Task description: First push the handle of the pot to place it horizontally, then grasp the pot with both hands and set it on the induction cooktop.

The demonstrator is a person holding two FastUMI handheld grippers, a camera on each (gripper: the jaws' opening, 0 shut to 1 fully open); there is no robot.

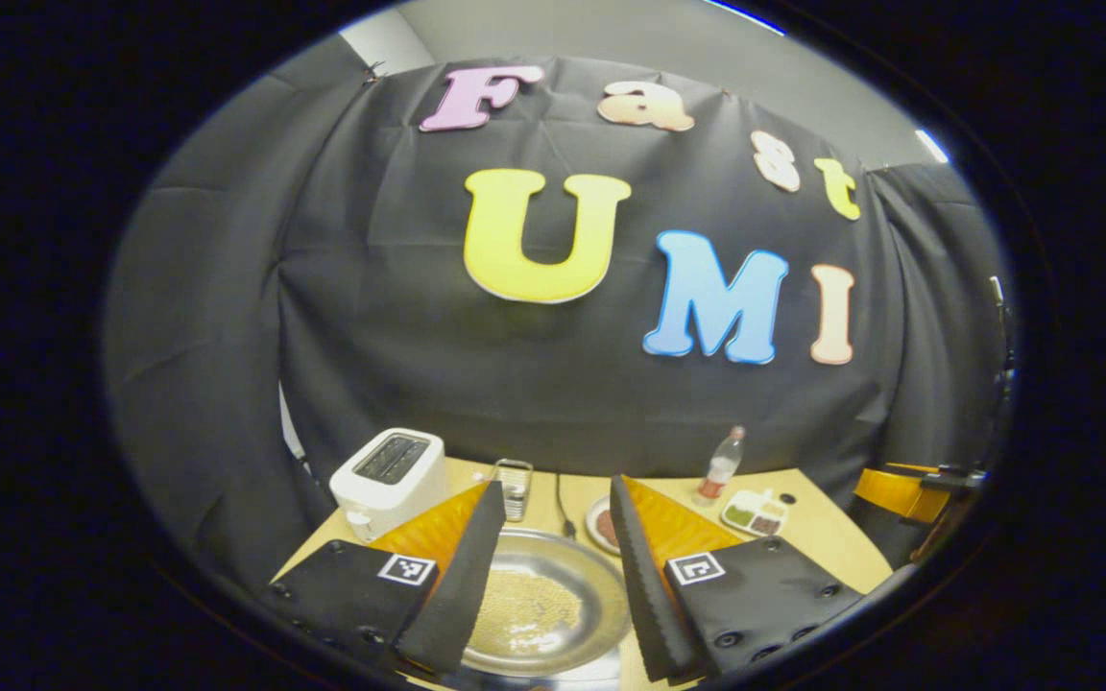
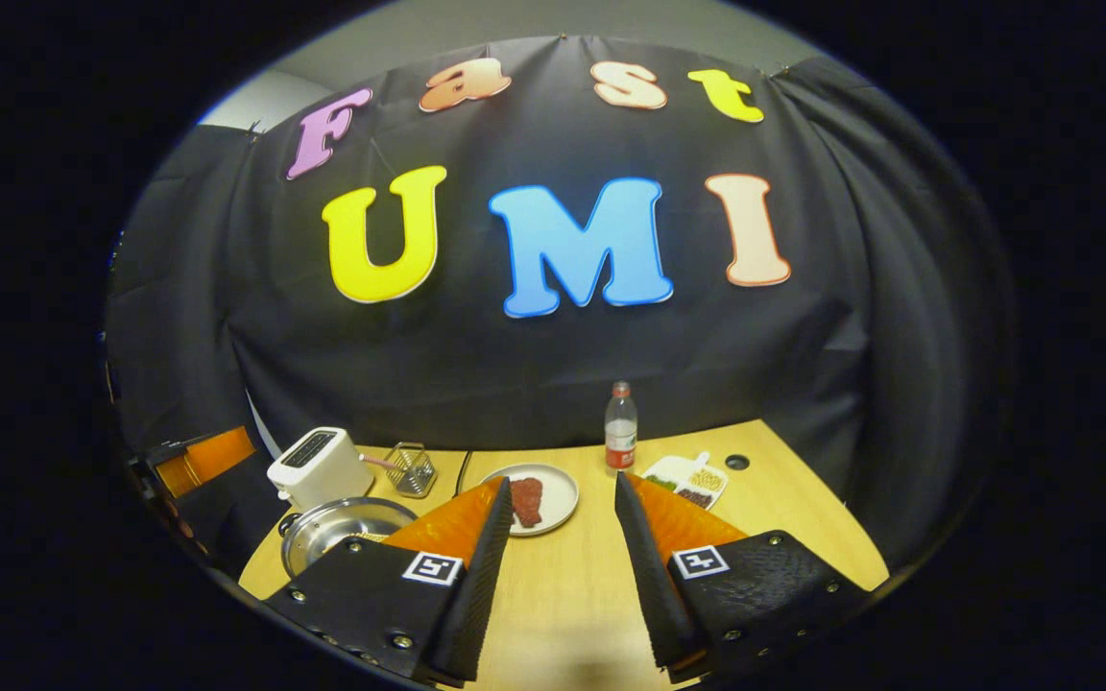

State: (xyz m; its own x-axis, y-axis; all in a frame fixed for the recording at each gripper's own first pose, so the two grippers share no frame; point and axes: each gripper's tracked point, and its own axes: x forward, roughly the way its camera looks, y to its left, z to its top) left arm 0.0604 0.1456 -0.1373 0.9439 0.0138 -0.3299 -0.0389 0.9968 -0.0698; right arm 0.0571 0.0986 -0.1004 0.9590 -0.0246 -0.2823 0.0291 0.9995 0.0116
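Note:
The pot [image 1: 543, 605] is a shallow steel pan with a textured bottom, and it lies on the wooden table [image 1: 807, 537]. My left gripper [image 1: 555, 488] is open, its two black fingers standing on either side of the pot above it, not touching. In the right gripper view the pot [image 2: 337, 528] sits at the table's left end, in front of the toaster. My right gripper [image 2: 563, 480] is open over bare table [image 2: 563, 585], well to the right of the pot, with nothing between its fingers. The left gripper's orange body [image 2: 203, 456] shows at the far left.
A white toaster [image 1: 390, 475] and a wire rack [image 1: 515, 485] stand behind the pot. Beside the rack a black cable [image 1: 561, 499] runs back. A plate of red meat [image 2: 534, 499], a bottle [image 2: 620, 432] and a compartment dish [image 2: 687, 480] sit mid-table and right.

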